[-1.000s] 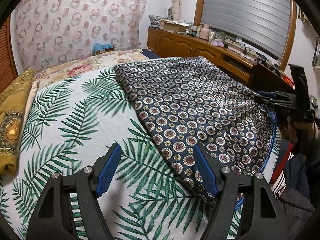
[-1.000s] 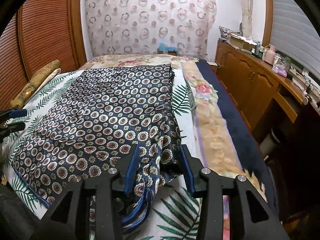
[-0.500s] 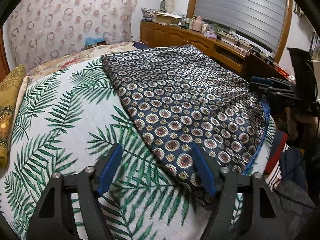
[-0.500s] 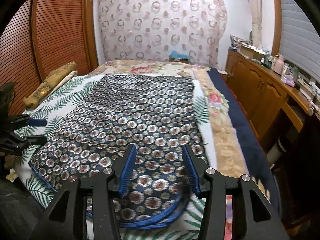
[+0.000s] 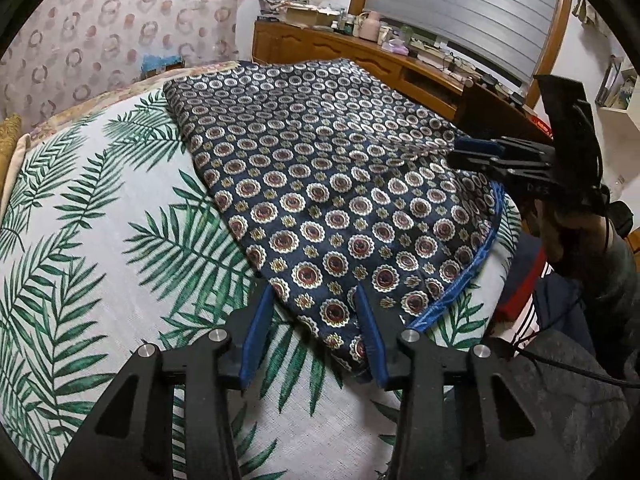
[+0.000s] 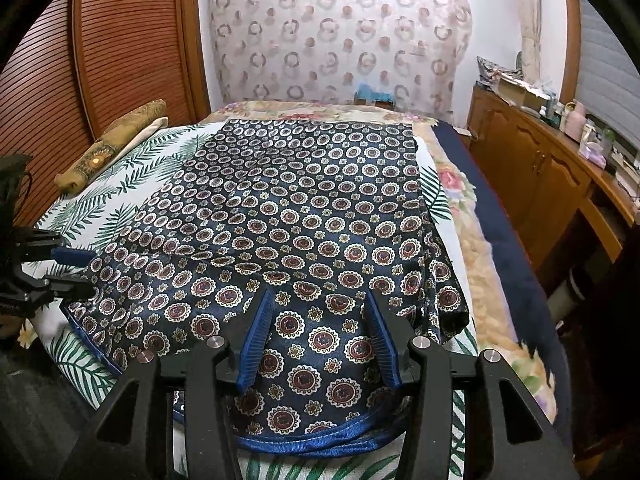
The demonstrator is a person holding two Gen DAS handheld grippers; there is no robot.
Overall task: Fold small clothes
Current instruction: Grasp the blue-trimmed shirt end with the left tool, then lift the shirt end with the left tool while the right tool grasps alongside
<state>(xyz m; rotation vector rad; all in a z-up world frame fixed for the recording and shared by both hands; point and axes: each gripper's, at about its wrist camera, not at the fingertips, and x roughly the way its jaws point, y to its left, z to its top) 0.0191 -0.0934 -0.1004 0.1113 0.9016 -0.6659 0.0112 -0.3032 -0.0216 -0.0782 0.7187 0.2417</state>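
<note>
A navy garment [image 5: 320, 168] printed with round medallions lies spread flat on the palm-leaf bed sheet [image 5: 100, 220], its blue hem [image 6: 320, 446] nearest me. My left gripper [image 5: 313, 296] sits at the garment's near left corner. Its jaws are closing, with the corner lying flat between them and the pads clear of it. My right gripper [image 6: 318, 300] hovers over the near right part of the garment [image 6: 304, 208], its fingers apart and nothing pinched. Each gripper shows in the other's view: the right gripper [image 5: 468, 152] at the far edge, the left gripper [image 6: 76, 272] at the left edge.
A wooden sideboard [image 6: 532, 168] cluttered with small items runs along the right of the bed. A slatted wardrobe door [image 6: 120, 48] stands on the left, with a gold pillow [image 6: 112, 140] beside it. A person's hand [image 5: 560, 236] holds the right gripper.
The left jaws have narrowed and moved onto the garment's corner. The right gripper has drawn back over the hem; the cloth bunched between its fingers now lies flat.
</note>
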